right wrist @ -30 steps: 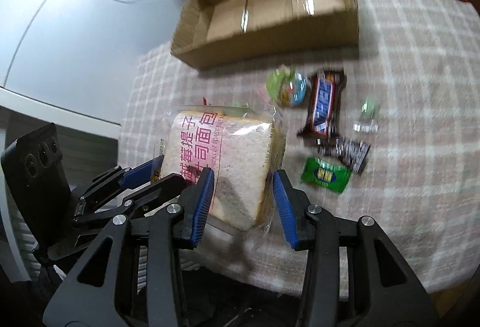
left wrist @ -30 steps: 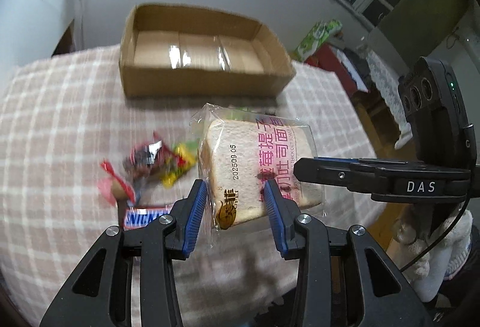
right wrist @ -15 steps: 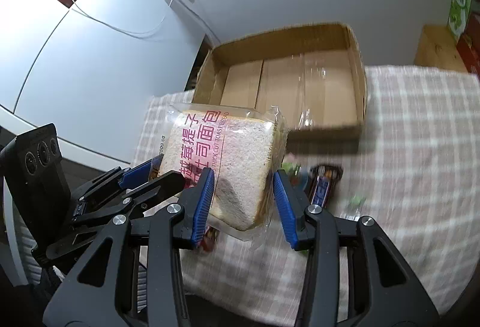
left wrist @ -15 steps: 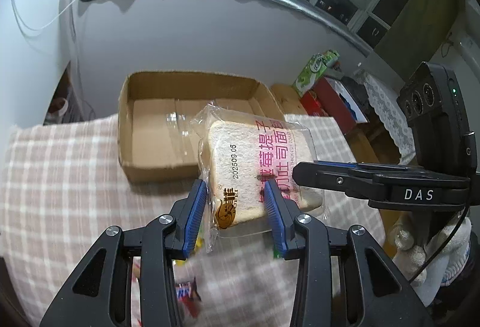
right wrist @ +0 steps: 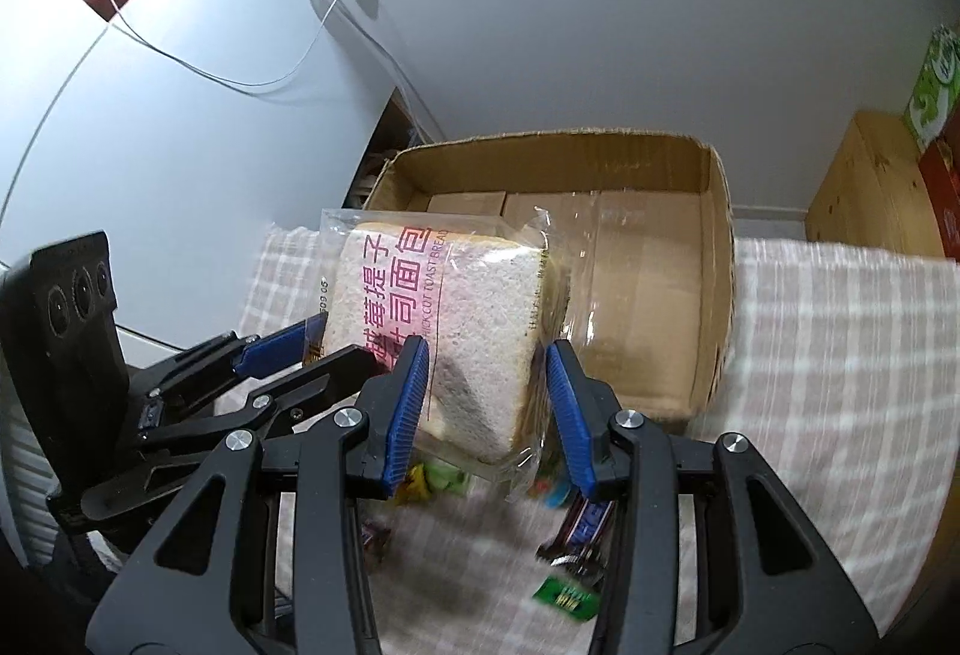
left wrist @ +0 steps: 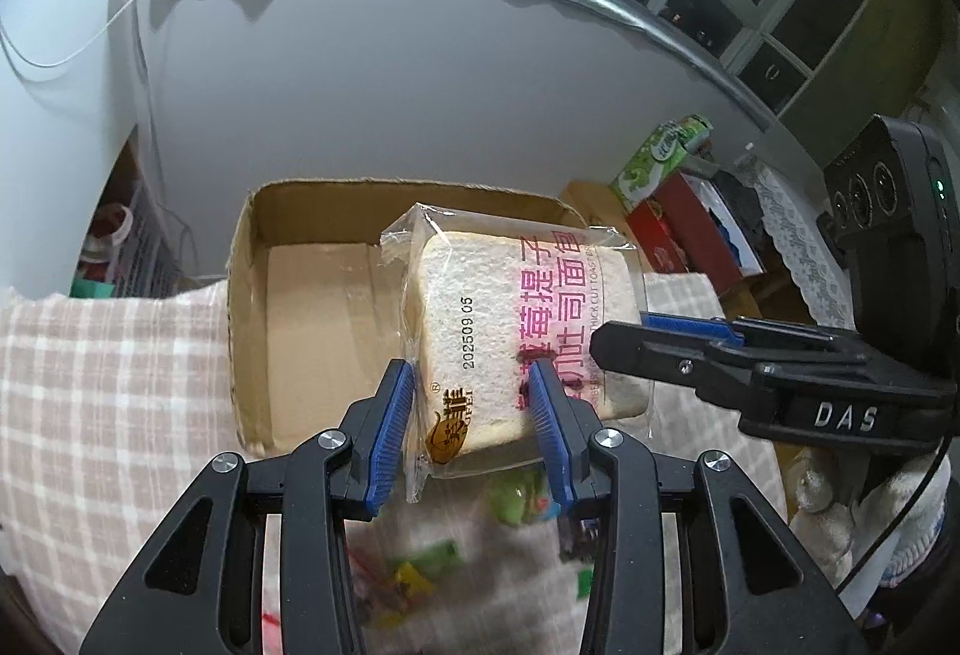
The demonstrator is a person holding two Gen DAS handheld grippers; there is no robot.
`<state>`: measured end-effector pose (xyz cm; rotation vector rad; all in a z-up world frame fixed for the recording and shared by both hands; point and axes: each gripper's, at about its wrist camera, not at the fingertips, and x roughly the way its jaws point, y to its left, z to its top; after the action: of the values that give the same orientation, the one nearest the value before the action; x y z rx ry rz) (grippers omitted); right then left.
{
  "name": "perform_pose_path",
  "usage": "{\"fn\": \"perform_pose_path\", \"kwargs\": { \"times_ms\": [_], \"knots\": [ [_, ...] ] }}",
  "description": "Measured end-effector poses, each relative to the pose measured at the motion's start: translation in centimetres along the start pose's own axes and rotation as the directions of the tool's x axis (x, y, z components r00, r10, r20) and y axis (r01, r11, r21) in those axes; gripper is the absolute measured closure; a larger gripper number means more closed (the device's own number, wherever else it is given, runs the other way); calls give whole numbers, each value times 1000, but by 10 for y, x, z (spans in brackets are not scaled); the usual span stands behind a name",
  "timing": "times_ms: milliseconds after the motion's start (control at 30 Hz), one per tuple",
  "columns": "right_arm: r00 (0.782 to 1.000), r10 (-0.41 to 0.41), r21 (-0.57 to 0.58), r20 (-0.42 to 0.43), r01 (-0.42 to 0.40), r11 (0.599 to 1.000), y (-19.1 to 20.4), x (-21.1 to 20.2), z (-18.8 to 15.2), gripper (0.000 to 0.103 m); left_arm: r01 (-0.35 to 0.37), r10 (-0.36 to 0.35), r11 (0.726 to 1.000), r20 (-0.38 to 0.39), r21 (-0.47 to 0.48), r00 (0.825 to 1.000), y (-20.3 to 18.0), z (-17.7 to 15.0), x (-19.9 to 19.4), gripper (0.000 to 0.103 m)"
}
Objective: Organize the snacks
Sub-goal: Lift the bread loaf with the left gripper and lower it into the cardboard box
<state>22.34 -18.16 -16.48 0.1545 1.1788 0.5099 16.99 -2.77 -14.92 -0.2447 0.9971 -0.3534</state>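
Note:
A clear-wrapped pack of toast bread (left wrist: pixel 510 331) with pink print is held in the air by both grippers, just in front of an open cardboard box (left wrist: pixel 312 307). My left gripper (left wrist: pixel 471 418) is shut on its near corner. My right gripper (right wrist: pixel 487 403) is shut on its other side; the bread (right wrist: pixel 444 319) shows between its blue pads. The box (right wrist: pixel 648 265) looks empty. Small snacks lie blurred on the checked cloth below: a green candy (left wrist: pixel 516 493) and a chocolate bar (right wrist: pixel 579 526).
The table carries a pink checked cloth (left wrist: pixel 108 385). A grey wall stands behind the box. To the right are a wooden cabinet (right wrist: pixel 864 187), red boxes (left wrist: pixel 678 229) and a green pack (left wrist: pixel 660 150). A green wrapper (right wrist: pixel 564 598) lies near the front edge.
Both grippers have lifted the bread and carried it forward toward the box. The box now looms nearer and the loose snacks have slid down under the grippers.

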Motion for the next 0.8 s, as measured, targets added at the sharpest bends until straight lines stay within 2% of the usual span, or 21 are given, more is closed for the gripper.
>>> {"fn": "perform_pose_path", "kwargs": {
  "times_ms": [133,300,633,800],
  "knots": [
    [1000,-20,-7,0,20,1000,-1,14,15,59,-12,12,1000,-11,-7,1000,6,12,12,66],
    [999,-26,1,-20,26,1000,-9,30,26,59,-21,20,999,-47,-28,999,15,11,29,66],
    [994,-69,5,-85,69,998,-17,65,30,59,-71,68,997,-112,-16,991,21,8,49,66],
    [993,-86,-3,-79,86,996,-18,64,30,59,-76,75,997,-105,-8,992,22,8,45,66]
  ]
}}
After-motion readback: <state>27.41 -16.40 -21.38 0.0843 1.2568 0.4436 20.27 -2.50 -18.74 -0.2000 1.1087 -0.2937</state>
